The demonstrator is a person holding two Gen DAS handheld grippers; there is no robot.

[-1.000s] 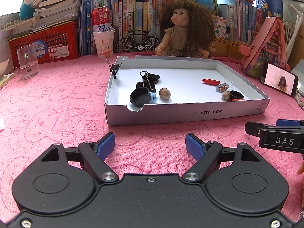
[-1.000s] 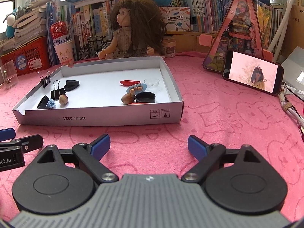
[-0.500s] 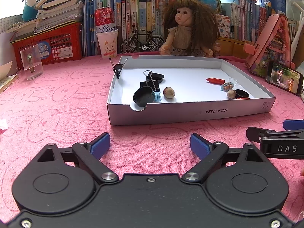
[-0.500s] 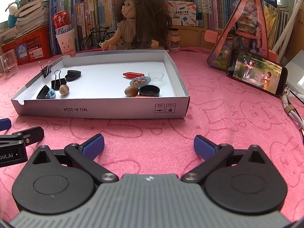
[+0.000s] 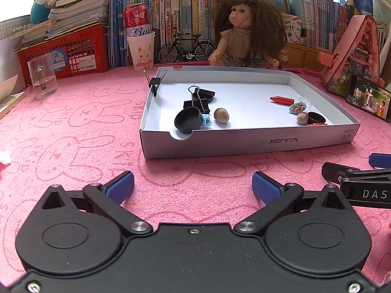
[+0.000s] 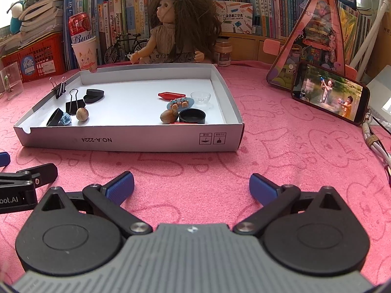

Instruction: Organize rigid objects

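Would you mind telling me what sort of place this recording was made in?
Most likely a child's study desk at home: crowded bookshelves behind, a doll sitting beside a toy bicycle, and a pink rabbit-print cloth over the table.

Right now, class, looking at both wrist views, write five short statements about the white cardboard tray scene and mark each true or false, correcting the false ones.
1. The white cardboard tray sits on a pink bunny-print cloth. True.
2. The small black binder clip is clipped on the tray's wall. True.
3. The red crayon-like stick lies outside the tray. False: it lies inside.
4. The right gripper holds a brown nut. False: nothing is between its fingers.
5. The long-haired doll sits inside the tray. False: it sits behind it.
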